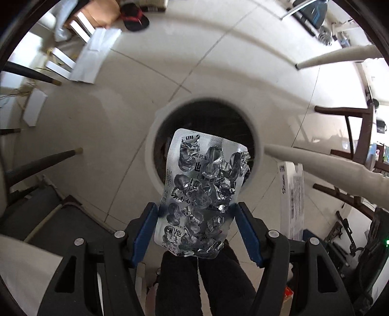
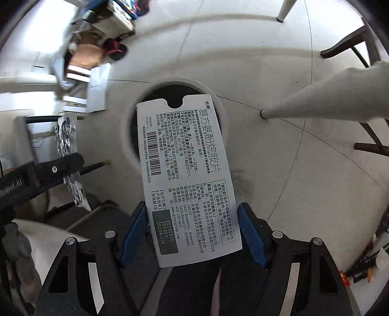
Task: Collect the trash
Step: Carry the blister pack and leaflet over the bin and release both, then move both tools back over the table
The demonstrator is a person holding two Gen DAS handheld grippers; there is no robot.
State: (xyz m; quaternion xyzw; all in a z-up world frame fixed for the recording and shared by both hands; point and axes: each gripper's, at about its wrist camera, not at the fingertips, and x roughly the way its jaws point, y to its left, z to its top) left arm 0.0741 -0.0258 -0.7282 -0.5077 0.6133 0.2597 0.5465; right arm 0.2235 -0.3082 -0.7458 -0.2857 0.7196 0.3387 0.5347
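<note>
Left gripper (image 1: 197, 214): the 2 blue-padded fingers (image 1: 145, 231) are closed narrow onto a used blister pack (image 1: 201, 192), pinched at its 2 side edges near the lower half. The pack stands up from the fingers, tilted slightly, its upper end reaching over the mouth of the trash bin (image 1: 150, 150). The same gripper is seen from the side in the right wrist view (image 2: 73, 167), with the blister pack (image 2: 65, 136) sticking out above and below its finger, left of the bin.

Right gripper (image 2: 193, 216): the 2 blue pads (image 2: 132, 231) are set against the long edges of a flattened medicine box (image 2: 184, 175), gripped at its lower part. The box extends away from the fingers, and its notched top end overlaps the opening of the trash bin (image 2: 225, 116). The box edge (image 1: 291, 199) is also visible in the left wrist view, just right of the bin.

Bin: round, white rim, dark interior, standing on a pale tiled floor (image 1: 218, 60). Contents cannot be told; the inside is dark and mostly covered by the held items.

Blister pack: silver foil, every pocket burst and crumpled, black Chinese print on the foil. Medicine box: white card, black Chinese text, 1 barcode, a dark panel with 3 lines of printed dates, a semicircular cut-out at the far end.

White table legs (image 2: 316, 102) stand right of the bin, and a dark slipper (image 1: 135, 19) lies well beyond the bin.
</note>
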